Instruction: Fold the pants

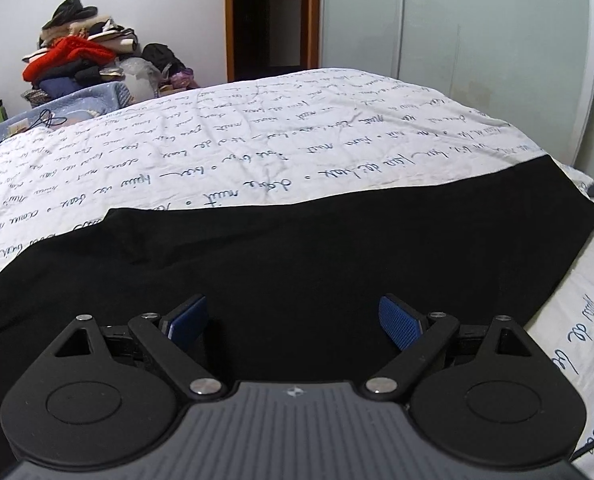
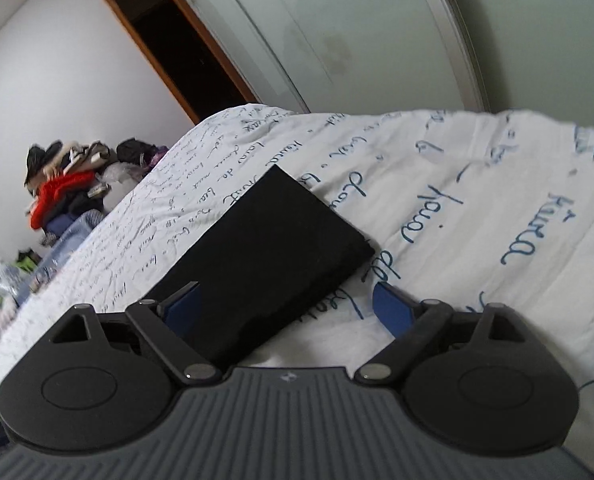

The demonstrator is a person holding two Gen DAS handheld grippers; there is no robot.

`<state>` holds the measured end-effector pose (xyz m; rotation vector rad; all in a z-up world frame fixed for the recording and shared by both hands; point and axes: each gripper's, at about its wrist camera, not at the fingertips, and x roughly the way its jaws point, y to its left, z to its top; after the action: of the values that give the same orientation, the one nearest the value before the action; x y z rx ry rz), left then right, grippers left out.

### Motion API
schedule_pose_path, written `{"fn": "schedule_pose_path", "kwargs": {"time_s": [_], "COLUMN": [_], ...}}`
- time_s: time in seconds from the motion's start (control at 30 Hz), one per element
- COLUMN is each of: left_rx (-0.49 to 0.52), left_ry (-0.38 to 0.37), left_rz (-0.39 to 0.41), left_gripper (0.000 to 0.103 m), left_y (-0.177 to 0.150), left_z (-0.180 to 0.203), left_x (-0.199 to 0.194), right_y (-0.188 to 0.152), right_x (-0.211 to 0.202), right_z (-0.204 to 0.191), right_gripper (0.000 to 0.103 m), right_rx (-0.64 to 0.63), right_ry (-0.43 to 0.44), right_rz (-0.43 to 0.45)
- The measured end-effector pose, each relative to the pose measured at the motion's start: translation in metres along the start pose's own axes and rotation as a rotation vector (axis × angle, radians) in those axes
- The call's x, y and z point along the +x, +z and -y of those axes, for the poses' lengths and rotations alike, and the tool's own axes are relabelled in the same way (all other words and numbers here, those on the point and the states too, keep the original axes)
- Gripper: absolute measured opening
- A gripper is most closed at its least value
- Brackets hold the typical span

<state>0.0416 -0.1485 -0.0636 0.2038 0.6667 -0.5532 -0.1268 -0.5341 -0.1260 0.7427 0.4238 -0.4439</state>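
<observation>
The black pants (image 1: 297,256) lie flat on the bed (image 1: 217,128), apparently folded lengthwise, with further folds left. Both tools, left tool (image 1: 295,322) and right tool (image 2: 283,308), are released, grasping nothing.

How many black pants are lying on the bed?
1: the black pants lie flat across the near part of the bed, under both grippers. Others may be hidden off frame.

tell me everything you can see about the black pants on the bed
The black pants are plain, matte, soft-looking cloth with no visible pockets, seams or waistband. They lie flat as a long band across the white bedspread printed with blue handwriting, with straight edges and hardly a wrinkle. The right wrist view shows one squared end. Both the left gripper and right gripper sit over the cloth, jaws open, not pinching it.
</observation>
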Motion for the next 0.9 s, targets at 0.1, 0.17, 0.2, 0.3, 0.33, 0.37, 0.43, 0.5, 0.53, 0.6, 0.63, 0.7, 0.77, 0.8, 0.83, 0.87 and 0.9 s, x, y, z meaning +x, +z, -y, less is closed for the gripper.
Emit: {"fn": "schedule_pose_path", "kwargs": {"time_s": [0.1,0.17,0.2,0.3,0.33,0.37,0.43,0.5,0.53,0.6,0.63,0.7,0.77,0.8,0.83,0.87,0.9], "left_rx": [0.016,0.016,0.014,0.002,-0.011,-0.038,-0.120,-0.226,-0.274,-0.349,-0.371,-0.397,-0.400,-0.400,-0.404,-0.414,-0.427], "left_ry": [-0.007,-0.031,-0.048,-0.105,-0.130,-0.162,-0.240,-0.331,-0.380,-0.475,-0.514,-0.578,-0.621,-0.633,-0.638,-0.644,-0.653], "left_rz": [-0.005,-0.007,-0.006,-0.004,-0.008,-0.017,-0.050,-0.113,-0.142,-0.180,-0.197,-0.228,-0.246,-0.257,-0.270,-0.284,-0.296], "left_gripper": [0.093,0.093,0.093,0.093,0.093,0.093,0.093,0.093,0.093,0.093,0.093,0.093,0.093,0.093,0.093,0.093,0.093], "left_y": [0.003,0.007,0.009,0.020,0.025,0.032,0.045,0.061,0.068,0.081,0.086,0.096,0.103,0.105,0.107,0.108,0.109], "left_z": [0.006,0.010,0.012,0.018,0.020,0.021,0.025,0.031,0.035,0.046,0.054,0.072,0.091,0.099,0.106,0.111,0.115], "left_x": [0.001,0.001,0.001,0.003,0.005,0.008,0.017,0.030,0.036,0.050,0.057,0.070,0.081,0.087,0.092,0.098,0.103], "right_y": [0.006,0.010,0.011,0.009,0.008,0.007,0.004,0.002,0.000,-0.008,-0.012,-0.020,-0.029,-0.032,-0.036,-0.038,-0.042], "right_x": [0.007,0.015,0.020,0.030,0.031,0.032,0.029,0.026,0.024,0.022,0.022,0.021,0.021,0.020,0.020,0.018,0.017], "right_z": [0.006,0.008,0.009,0.013,0.012,0.008,-0.005,-0.025,-0.037,-0.061,-0.071,-0.086,-0.097,-0.101,-0.105,-0.109,-0.114], "right_gripper": [0.076,0.051,0.030,0.012,0.012,0.011,0.010,0.009,0.009,0.009,0.009,0.009,0.009,0.009,0.009,0.009,0.009], "right_rx": [0.089,0.139,0.153,0.184,0.170,0.139,0.041,-0.108,-0.197,-0.368,-0.437,-0.539,-0.613,-0.641,-0.664,-0.686,-0.710], "right_ry": [0.035,0.036,0.025,0.016,0.015,0.007,-0.016,-0.040,-0.051,-0.072,-0.079,-0.085,-0.081,-0.075,-0.067,-0.055,-0.042], "right_rz": [0.005,-0.001,-0.006,-0.009,-0.001,0.008,0.033,0.061,0.075,0.100,0.107,0.117,0.128,0.131,0.130,0.128,0.127]}}
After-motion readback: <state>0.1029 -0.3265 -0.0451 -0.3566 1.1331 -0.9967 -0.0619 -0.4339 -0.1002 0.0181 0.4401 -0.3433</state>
